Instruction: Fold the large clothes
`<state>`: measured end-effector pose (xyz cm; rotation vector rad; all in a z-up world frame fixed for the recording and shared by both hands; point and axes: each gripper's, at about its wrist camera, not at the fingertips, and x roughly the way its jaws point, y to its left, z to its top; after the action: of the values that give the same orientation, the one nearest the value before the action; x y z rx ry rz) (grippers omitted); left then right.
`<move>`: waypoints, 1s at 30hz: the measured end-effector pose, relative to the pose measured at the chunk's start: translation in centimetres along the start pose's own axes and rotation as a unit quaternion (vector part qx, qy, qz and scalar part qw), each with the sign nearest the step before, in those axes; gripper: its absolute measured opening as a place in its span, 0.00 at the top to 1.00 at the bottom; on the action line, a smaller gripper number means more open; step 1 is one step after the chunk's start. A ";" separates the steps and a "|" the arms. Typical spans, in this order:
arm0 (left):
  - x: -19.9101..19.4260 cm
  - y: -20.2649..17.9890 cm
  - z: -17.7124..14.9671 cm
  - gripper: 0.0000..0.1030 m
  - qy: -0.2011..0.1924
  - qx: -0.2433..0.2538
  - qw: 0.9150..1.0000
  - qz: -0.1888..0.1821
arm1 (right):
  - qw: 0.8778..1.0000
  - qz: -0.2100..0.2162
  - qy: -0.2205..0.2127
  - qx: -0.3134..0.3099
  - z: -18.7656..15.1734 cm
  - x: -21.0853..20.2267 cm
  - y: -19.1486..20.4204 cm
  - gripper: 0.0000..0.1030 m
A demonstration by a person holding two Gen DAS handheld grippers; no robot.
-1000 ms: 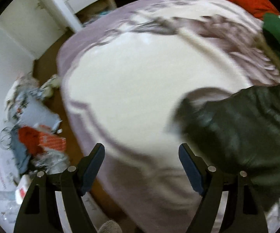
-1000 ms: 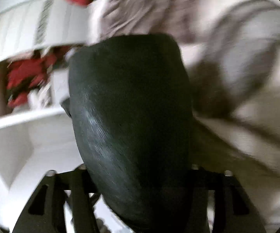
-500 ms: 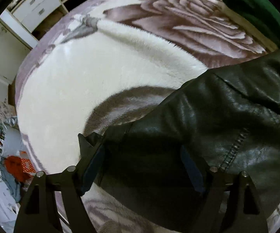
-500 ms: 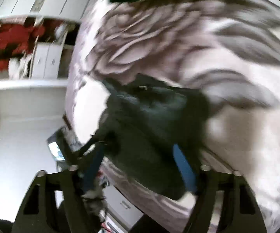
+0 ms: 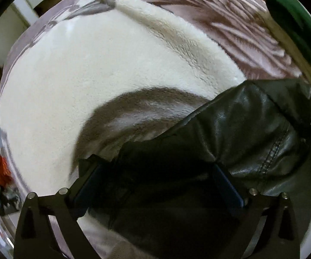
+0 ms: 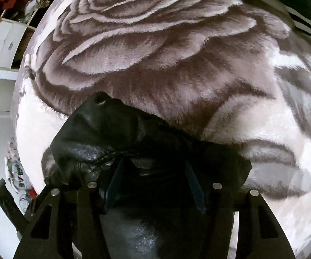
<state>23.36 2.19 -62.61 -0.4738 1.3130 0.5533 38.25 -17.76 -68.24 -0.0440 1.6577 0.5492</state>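
Black leather jacket – between fingers of left hand-held gripper.

Rose-patterned plush blanket on bed, white drawers behind.

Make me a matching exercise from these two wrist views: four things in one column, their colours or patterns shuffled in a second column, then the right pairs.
Things:
1. jacket
2. blanket
3. garment at the blanket's far edge
4. finger pads of the left gripper

Colours or patterns:
A. green
B. blue
C. shiny black leather
D. cream and mauve, with a big rose

Pairs: 1-C, 2-D, 3-A, 4-B
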 end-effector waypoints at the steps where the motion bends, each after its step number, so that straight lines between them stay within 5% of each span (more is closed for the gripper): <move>1: -1.3 0.6 -0.3 0.00 -0.004 -0.014 1.000 -0.009 | 1.000 0.014 0.007 0.010 0.1 -0.3 -0.3 0.40; 6: -6.4 4.3 -4.1 0.00 -0.025 -0.090 0.994 -0.060 | 0.987 0.154 -0.006 0.051 -2.7 -5.3 -3.5 0.35; 10: -3.7 5.2 -8.0 0.01 0.039 -0.158 0.971 -0.174 | 0.970 0.219 0.008 0.109 -7.7 -5.1 -8.3 0.29; 14: 0.3 3.1 -9.9 0.02 0.061 -0.177 0.944 -0.273 | 0.935 0.315 0.002 0.165 -11.0 -0.7 -12.4 0.23; 18: 1.7 1.3 -9.7 0.02 0.033 -0.177 0.937 -0.301 | 0.897 0.389 -0.010 0.212 -10.6 1.3 -15.0 0.19; 22: 1.8 0.8 -9.9 0.02 0.016 -0.183 0.932 -0.313 | 0.921 0.330 -0.033 0.204 -11.2 -0.5 -17.3 0.19; 26: 1.8 1.1 -10.5 0.02 0.006 -0.192 0.925 -0.328 | 0.922 0.351 0.001 0.164 -9.0 2.3 -16.4 0.19; 30: 2.1 0.6 -9.9 0.03 0.001 -0.194 0.919 -0.343 | 0.907 0.404 0.042 0.112 -4.2 7.3 -12.6 0.13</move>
<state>15.74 -3.18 -66.63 -1.2061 0.9447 0.2111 37.36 -28.37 -79.03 0.8343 1.7775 0.9753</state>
